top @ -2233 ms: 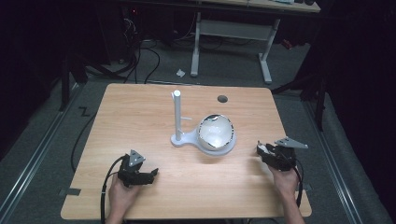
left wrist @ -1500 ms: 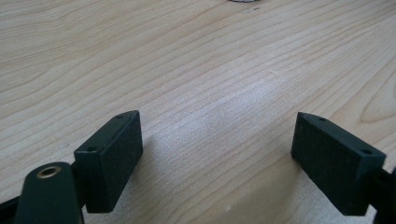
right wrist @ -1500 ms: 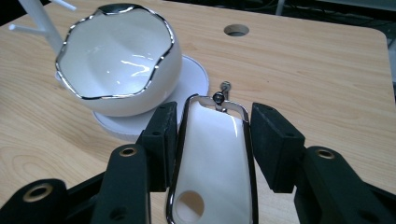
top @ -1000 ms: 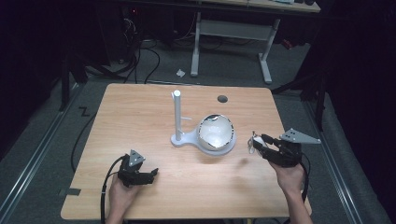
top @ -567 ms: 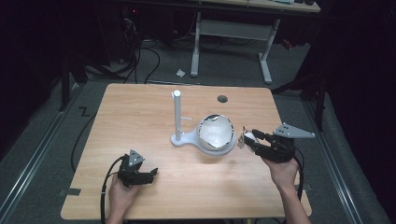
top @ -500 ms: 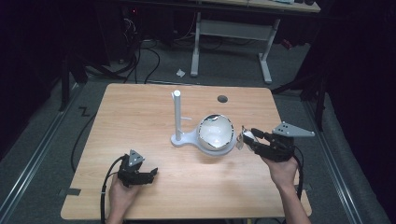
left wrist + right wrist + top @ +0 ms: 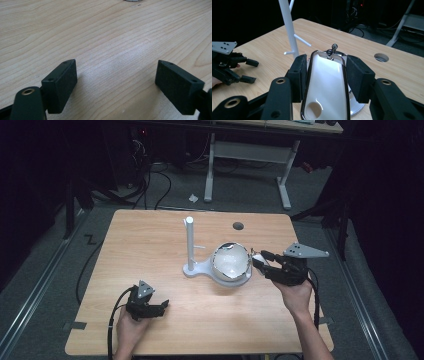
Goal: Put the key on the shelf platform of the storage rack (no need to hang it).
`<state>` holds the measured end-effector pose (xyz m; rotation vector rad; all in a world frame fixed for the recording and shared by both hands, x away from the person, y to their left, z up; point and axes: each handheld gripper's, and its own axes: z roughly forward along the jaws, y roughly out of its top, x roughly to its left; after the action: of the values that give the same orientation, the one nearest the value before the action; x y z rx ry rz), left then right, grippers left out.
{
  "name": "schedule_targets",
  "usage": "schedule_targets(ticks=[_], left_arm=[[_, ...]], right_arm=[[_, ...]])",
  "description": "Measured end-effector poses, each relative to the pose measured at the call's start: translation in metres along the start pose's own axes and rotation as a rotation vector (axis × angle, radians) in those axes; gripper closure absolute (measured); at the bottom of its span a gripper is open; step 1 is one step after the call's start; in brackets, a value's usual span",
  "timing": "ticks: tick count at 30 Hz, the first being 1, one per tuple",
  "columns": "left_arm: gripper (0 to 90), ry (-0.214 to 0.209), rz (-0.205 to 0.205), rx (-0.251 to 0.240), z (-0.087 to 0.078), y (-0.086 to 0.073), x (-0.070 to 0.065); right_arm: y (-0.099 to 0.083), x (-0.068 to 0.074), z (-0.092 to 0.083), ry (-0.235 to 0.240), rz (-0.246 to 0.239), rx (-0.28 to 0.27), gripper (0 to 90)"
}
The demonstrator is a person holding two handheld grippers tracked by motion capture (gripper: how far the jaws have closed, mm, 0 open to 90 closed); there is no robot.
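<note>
Right gripper view: right tongs (image 7: 324,75) clamp the white handle (image 7: 327,85), long axis running away from them.
Peg: stand (image 7: 288,27) beyond, left.
Left tongs (image 7: 117,82): open, empty, farther.

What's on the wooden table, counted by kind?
White upright peg stand: 1
White glossy chrome-rimmed item: 1
Black hand-held gripper: 2, the left hand-held gripper and the right hand-held gripper
Total: 4
</note>
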<state>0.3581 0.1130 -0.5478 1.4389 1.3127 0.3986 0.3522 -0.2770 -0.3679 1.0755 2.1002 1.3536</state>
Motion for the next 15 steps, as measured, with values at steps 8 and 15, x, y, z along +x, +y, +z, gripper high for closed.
schedule_targets(ticks=[8,15], left_arm=[[18.3,0.000,0.003,0.002,0.000,0.000,0.000],[18.3,-0.001,0.002,0.003,0.000,0.000,0.001]], right_arm=[[0.009,-0.001,0.011,-0.004,-0.008,0.005,53.4],[0.010,-0.003,0.023,-0.018,0.007,0.022,53.3]])
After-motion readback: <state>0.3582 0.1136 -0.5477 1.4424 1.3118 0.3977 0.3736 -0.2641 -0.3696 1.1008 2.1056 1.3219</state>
